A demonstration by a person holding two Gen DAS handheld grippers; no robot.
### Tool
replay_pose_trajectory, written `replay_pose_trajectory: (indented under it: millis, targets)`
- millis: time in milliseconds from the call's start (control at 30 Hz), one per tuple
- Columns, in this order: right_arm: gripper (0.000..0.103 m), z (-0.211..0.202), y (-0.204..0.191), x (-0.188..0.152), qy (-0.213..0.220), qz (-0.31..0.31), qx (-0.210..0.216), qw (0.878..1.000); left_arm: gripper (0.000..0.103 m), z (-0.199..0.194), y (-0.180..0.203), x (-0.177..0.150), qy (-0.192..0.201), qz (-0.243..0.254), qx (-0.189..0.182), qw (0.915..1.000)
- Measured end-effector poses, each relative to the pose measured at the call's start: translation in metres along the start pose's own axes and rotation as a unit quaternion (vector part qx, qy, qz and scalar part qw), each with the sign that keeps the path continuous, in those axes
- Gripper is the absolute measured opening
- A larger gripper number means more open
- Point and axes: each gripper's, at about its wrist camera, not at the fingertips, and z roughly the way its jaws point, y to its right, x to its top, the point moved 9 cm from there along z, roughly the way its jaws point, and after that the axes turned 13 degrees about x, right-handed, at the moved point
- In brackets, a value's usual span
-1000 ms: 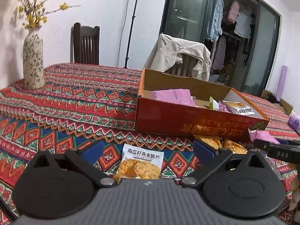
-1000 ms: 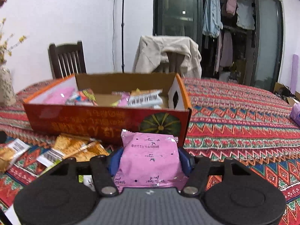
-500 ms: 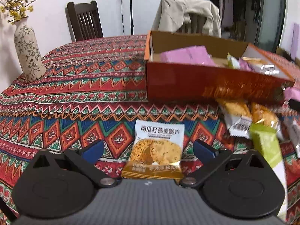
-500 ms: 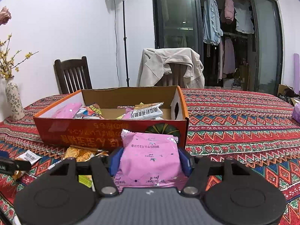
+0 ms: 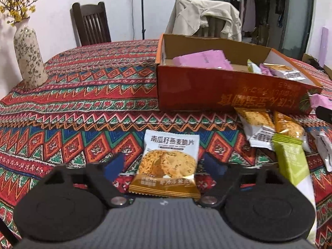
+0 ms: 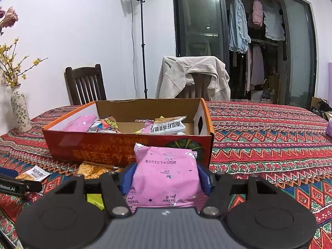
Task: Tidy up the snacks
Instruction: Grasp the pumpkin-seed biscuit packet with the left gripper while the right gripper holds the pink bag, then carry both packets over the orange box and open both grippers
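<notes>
Snack sorting stands roughly half done, by my reading: the orange cardboard box point(image 6: 128, 151), filling the middle of my right-wrist view and the upper right of my left-wrist view, already holds a share of the packets, while others lie on the patterned tablecloth point(image 5: 83, 95) in front of it.

Inside the box I count one large pink packet point(image 5: 202, 61) at its left end, a blue-and-red wrapper point(image 6: 103, 125) beside it, and a white oat-crisp sachet point(image 6: 168, 126) toward the right end; smaller wrappers sit tucked around them, too jumbled for me to number.

Outside the box I count five still loose or in hand. My right gripper point(image 6: 166, 179), low centre of its frame, is pinching a pink puffed packet point(image 6: 166, 172) between both pads, held up just short of the box's front wall. My left gripper point(image 5: 164, 166) sits with its claw spread wide on either side of a pumpkin-seed oat crisp packet point(image 5: 168, 161) lying flat on the cloth, touching neither pad. At the right of that frame lie two orange-and-white cracker packets point(image 5: 257, 122) just in front of the box, and a green-and-white stick pack point(image 5: 290, 161) below them. A silver wrapper edge at far right is cut off; I cannot identify it.
</notes>
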Motion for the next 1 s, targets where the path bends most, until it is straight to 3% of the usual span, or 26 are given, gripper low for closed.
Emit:
replay_pose_trajectory:
  millis: [100, 200, 567, 1000]
  targets:
    - [0.062, 0.001, -0.002, 0.0, 0.001, -0.003, 0.001, 1.0, 0.054, -0.005, 0.001, 0.0, 0.004, -0.002, -0.003, 1.0]
    - [0.062, 0.0, -0.003, 0.0, 0.004, -0.005, 0.002, 1.0, 0.049, -0.009, 0.001, -0.001, 0.004, -0.015, -0.013, 0.9998]
    - [0.062, -0.002, -0.006, 0.003, 0.012, -0.011, 0.001, 1.0, 0.047, -0.031, 0.008, 0.008, 0.043, -0.034, -0.044, 0.9975]
    - [0.062, -0.019, -0.013, 0.04, 0.042, -0.018, 0.0, 0.999, 0.047, -0.066, 0.031, 0.068, 0.114, -0.045, -0.079, 0.9893]
